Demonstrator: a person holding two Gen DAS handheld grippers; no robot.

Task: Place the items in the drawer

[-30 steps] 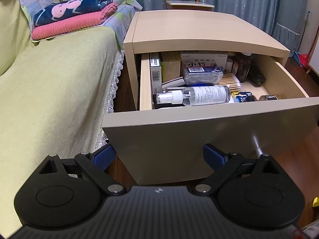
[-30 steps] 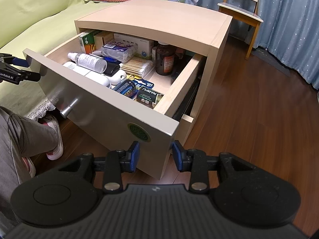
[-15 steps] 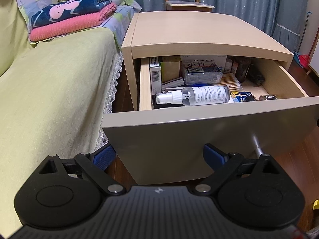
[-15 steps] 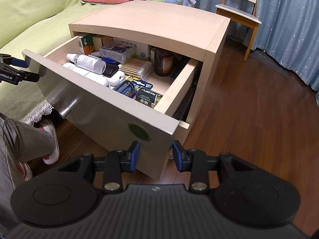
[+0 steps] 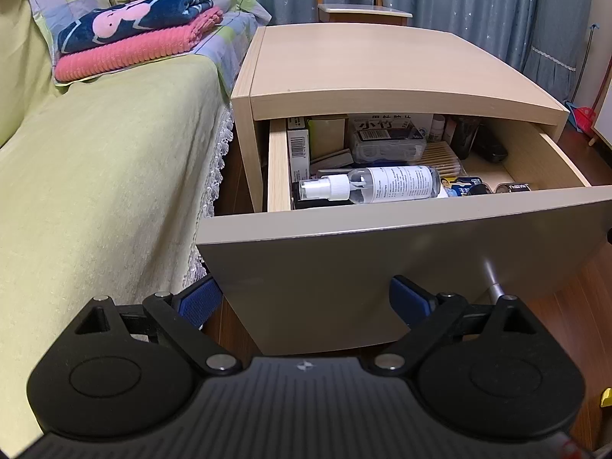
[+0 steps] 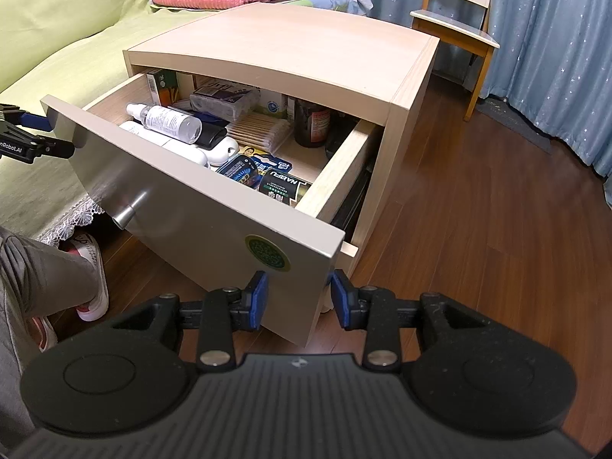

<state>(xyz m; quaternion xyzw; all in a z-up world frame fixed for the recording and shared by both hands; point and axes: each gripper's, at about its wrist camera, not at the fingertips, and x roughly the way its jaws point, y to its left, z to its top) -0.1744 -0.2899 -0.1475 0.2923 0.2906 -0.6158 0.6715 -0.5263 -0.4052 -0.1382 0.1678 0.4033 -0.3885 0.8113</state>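
The nightstand (image 5: 382,65) has its drawer part-way out, its grey front (image 5: 382,260) facing me. Inside lie a clear spray bottle (image 5: 382,185), boxes, cotton swabs (image 6: 260,132), a brown bottle (image 6: 311,126) and battery packs (image 6: 283,187). My left gripper (image 5: 306,298) is open wide, its blue pads close to the lower left of the drawer front, with nothing held. My right gripper (image 6: 298,300) is open with a narrower gap and sits at the front's lower right corner (image 6: 325,264). The left gripper (image 6: 30,141) also shows at the far left of the right wrist view.
A bed with a green cover (image 5: 95,172) runs along the nightstand's left side, with folded towels (image 5: 134,38) on it. A wooden chair (image 6: 455,26) and blue curtains stand behind. A person's leg and shoe (image 6: 88,283) are on the wooden floor (image 6: 478,210) by the drawer.
The drawer has slid a little further into the nightstand, so less of its contents shows. Both grippers have kept their place at its front, with their openings unchanged.
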